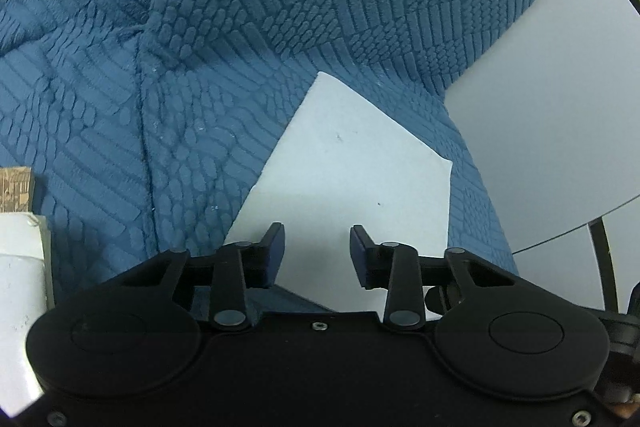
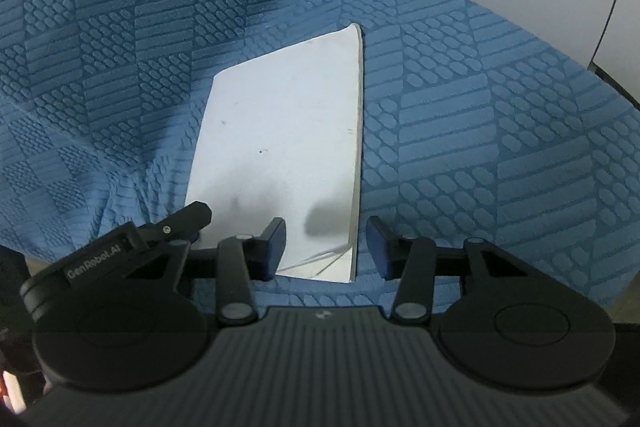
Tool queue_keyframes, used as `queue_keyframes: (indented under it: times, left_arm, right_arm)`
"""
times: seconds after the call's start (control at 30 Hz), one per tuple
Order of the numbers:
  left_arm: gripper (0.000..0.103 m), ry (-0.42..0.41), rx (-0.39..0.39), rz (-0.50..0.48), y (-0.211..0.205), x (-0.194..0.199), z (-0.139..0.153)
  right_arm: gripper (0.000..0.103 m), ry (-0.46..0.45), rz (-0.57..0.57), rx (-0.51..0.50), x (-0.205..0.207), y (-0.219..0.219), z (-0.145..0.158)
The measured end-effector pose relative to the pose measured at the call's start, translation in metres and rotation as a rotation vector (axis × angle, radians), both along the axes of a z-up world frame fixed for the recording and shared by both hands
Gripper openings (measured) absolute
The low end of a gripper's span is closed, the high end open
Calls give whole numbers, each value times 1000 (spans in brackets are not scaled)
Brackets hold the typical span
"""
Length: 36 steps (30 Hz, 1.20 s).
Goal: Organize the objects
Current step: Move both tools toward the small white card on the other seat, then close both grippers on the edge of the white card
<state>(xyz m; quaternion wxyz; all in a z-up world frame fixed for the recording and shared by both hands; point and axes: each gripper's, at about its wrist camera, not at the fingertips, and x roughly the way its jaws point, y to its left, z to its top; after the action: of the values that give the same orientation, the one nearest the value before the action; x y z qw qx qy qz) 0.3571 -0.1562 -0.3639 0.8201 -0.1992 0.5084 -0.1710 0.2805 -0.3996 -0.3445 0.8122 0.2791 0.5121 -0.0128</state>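
You have one white booklet (image 2: 280,147) lying flat and closed on the blue textured cover (image 2: 480,107); its near corner is creased and slightly lifted.

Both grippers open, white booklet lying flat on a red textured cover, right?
Not quite: the cover is blue, not red, as the right wrist view shows. The rest holds: the white booklet lies flat on it, with left gripper and right gripper open.

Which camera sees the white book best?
The right wrist view: the whole book shows, with its page edge and bent near corner. The left wrist view shows the book partly hidden behind the left gripper.
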Motion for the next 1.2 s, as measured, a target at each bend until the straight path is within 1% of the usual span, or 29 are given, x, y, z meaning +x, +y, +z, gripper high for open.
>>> queue_keyframes:
  times: [0.03, 0.07, 0.17, 0.23, 0.3, 0.4, 0.43, 0.53, 0.57, 0.6, 0.63, 0.67, 0.73, 0.8, 0.87, 0.97, 1.07, 1.2]
  left_arm:
    - [27, 0, 1, 3, 1, 0, -1]
    - [25, -1, 1, 3, 1, 0, -2]
    - [25, 9, -12, -3, 4, 2, -2]
    - [25, 24, -35, 5, 7, 4, -4]
    - [24, 32, -53, 11, 9, 4, -5]
    - [24, 36, -76, 20, 12, 4, -8]
    - [24, 39, -84, 24, 13, 4, -8]
    - [24, 55, -110, 37, 17, 5, -11]
    - [24, 64, -124, 47, 19, 6, -11]
    - [24, 74, -137, 56, 21, 7, -13]
    - [24, 80, -146, 61, 22, 8, -13]
    - [24, 86, -155, 64, 23, 9, -14]
    - [25, 103, -181, 74, 26, 10, -16]
    - [29, 118, -208, 87, 29, 12, -18]
    - [42, 118, -229, 102, 32, 11, -17]
    - [55, 116, -237, 131, 39, 8, -11]
    - [60, 123, -245, 159, 47, 9, -7]
    - [61, 139, -300, 191, 58, 11, -7]
  right_arm:
    - [48, 0, 4, 5, 1, 1, -1]
    - [48, 1, 8, 23, 1, 1, -2]
    - [49, 6, -1, 46, 3, -2, -2]
    - [49, 13, -39, 104, 2, -8, -4]
    - [49, 8, -75, 197, 1, -16, -7]
    - [49, 26, -86, 429, 0, -19, -20]
    - [49, 30, -81, 446, 0, -17, -21]
    - [48, 24, -79, 428, -2, -8, -21]
    - [41, 24, -90, 439, -3, -7, -23]
    - [31, 25, -101, 440, -2, -7, -24]
    - [26, 29, -109, 428, -1, -6, -26]
    - [17, 34, -118, 406, 0, -5, -26]
    - [16, 38, -138, 372, 3, -5, -27]
    - [11, 31, -138, 343, 5, -3, -26]
    - [10, 0, -129, 340, 4, -2, -23]
    - [10, -48, -117, 368, 3, -4, -15]
    - [9, -89, -124, 413, 3, -7, -8]
    - [9, -137, -141, 475, 4, -14, 2]
